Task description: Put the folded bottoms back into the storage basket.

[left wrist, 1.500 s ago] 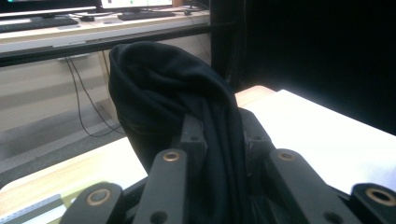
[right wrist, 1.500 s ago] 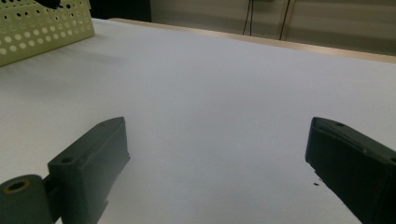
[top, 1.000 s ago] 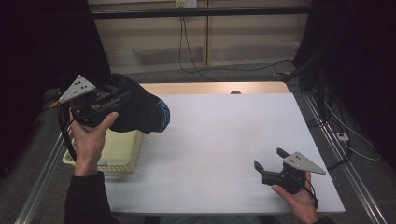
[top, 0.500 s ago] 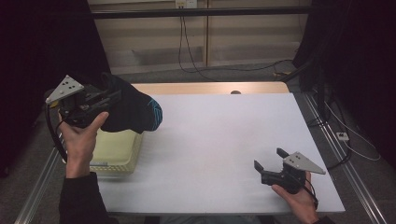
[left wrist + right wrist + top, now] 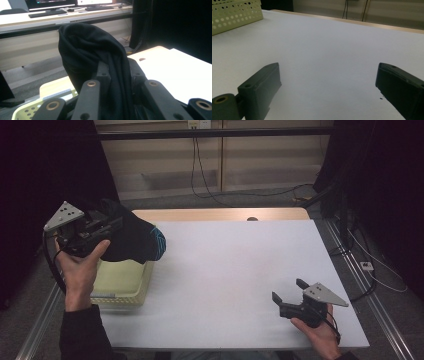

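Jaws pinch sock [image 5: 132, 240], toe seemingly table-ward

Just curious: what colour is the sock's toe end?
Bright blue on the black sock; clearest in the high view.

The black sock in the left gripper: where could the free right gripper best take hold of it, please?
Probably at the teal-striped end of the black sock, coming in from the table's middle. That end hangs free past the yellow-green basket, while the left gripper clamps the other end. The right gripper rests open, low on the white table.
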`<state>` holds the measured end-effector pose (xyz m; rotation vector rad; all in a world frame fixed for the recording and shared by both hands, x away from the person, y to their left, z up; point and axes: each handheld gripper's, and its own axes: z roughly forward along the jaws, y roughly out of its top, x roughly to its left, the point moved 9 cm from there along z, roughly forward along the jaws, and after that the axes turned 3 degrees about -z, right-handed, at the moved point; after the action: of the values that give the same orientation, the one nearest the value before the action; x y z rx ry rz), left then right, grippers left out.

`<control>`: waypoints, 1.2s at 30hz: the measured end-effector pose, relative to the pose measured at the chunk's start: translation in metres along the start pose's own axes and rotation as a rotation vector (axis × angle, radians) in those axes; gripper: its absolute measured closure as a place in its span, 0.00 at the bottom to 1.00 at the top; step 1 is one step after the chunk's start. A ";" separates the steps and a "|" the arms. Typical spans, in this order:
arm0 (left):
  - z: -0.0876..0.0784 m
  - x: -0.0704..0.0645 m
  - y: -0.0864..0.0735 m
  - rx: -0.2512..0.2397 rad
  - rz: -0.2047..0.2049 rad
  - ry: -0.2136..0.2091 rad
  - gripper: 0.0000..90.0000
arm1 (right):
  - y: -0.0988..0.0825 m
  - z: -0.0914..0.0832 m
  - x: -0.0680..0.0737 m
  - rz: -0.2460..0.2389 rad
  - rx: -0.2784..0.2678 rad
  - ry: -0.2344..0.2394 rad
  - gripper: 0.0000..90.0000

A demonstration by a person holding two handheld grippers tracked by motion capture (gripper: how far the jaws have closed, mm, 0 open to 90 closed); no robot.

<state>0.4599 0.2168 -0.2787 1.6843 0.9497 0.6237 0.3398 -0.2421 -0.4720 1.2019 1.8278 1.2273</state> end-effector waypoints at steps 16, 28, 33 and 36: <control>-0.008 0.029 -0.017 0.048 -0.034 0.049 0.84 | 0.000 0.001 -0.001 0.002 0.003 -0.003 0.06; -0.011 0.055 -0.034 0.081 -0.078 0.076 0.84 | -0.001 0.001 0.000 0.003 0.006 -0.001 0.06; -0.020 0.061 -0.034 0.074 -0.079 0.083 0.84 | -0.001 0.001 0.000 0.002 0.006 -0.001 0.06; -0.019 0.065 -0.039 0.099 -0.073 0.088 0.84 | -0.001 0.001 0.000 0.001 0.006 -0.001 0.06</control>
<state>0.4694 0.2861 -0.3134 1.7120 1.1159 0.6153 0.3405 -0.2420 -0.4729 1.2061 1.8315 1.2229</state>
